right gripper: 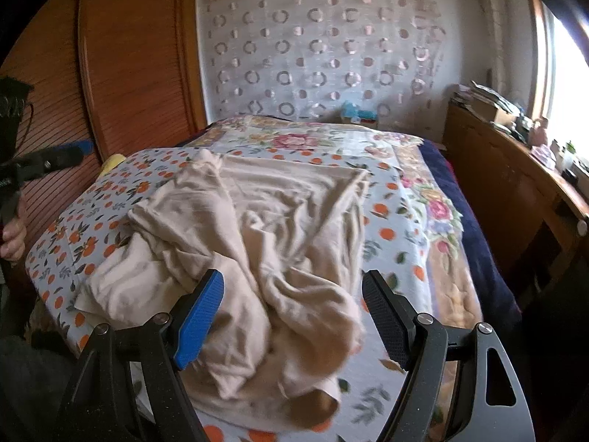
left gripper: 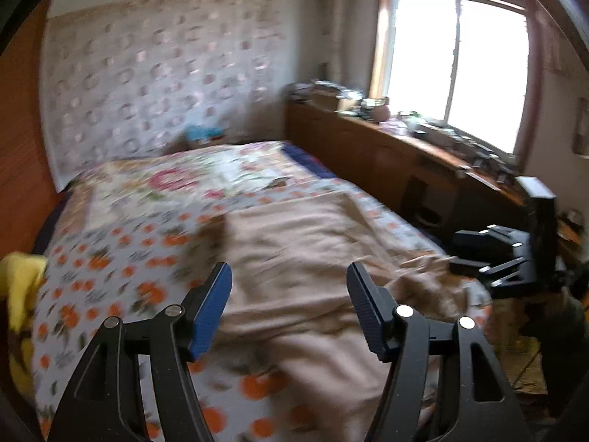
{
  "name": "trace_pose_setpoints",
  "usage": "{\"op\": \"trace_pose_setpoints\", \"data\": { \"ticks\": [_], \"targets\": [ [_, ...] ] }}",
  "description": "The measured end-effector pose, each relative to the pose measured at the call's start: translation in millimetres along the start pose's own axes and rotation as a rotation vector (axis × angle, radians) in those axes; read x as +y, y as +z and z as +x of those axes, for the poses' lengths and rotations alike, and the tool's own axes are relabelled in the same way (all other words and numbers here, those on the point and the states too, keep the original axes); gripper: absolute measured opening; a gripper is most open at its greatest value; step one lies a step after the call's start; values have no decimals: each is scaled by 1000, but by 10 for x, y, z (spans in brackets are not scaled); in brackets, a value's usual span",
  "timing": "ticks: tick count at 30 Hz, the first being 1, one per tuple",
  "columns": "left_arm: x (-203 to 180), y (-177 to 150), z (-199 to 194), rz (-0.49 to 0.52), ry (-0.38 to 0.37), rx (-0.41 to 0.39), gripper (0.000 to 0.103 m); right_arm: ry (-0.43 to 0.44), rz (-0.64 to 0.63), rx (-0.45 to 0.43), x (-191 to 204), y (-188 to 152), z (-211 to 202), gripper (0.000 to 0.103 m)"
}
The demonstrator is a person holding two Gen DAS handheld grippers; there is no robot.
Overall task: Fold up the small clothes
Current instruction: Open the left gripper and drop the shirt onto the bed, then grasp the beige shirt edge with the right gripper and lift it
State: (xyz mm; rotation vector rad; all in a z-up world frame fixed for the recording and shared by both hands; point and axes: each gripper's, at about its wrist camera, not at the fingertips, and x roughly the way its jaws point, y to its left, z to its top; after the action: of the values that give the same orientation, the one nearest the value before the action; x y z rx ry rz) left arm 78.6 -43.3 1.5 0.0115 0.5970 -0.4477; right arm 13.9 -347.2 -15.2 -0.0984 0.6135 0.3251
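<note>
On a bed spread with an orange-print sheet, a beige garment lies crumpled, folding apparently barely begun. Above it, the right gripper and left gripper hover, jaws released and empty.

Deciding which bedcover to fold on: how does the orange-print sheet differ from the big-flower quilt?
The orange-print sheet shows small oranges and leaves on white; the big-flower quilt shows large pink blooms in pastel panels. The sheet covers the near part of the bed and carries the crumpled beige garment; the quilt lies farther back by the wall, with no garment on it. Both lie flat on the bed.
</note>
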Motion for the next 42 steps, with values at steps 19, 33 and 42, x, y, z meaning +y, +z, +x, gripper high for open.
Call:
{"op": "trace_pose_setpoints", "data": {
  "ticks": [19,33,42],
  "targets": [
    [1020,-557,-288,-131,236,29,66,184,-193,28,751,576,792,79],
    [1045,-725,-323,-162,214,42,66,314,-334,233,1254,761,1801,73],
    [976,-748,-271,-159,189,49,66,299,-398,247,1266,774,1926,14]
  ]
}}
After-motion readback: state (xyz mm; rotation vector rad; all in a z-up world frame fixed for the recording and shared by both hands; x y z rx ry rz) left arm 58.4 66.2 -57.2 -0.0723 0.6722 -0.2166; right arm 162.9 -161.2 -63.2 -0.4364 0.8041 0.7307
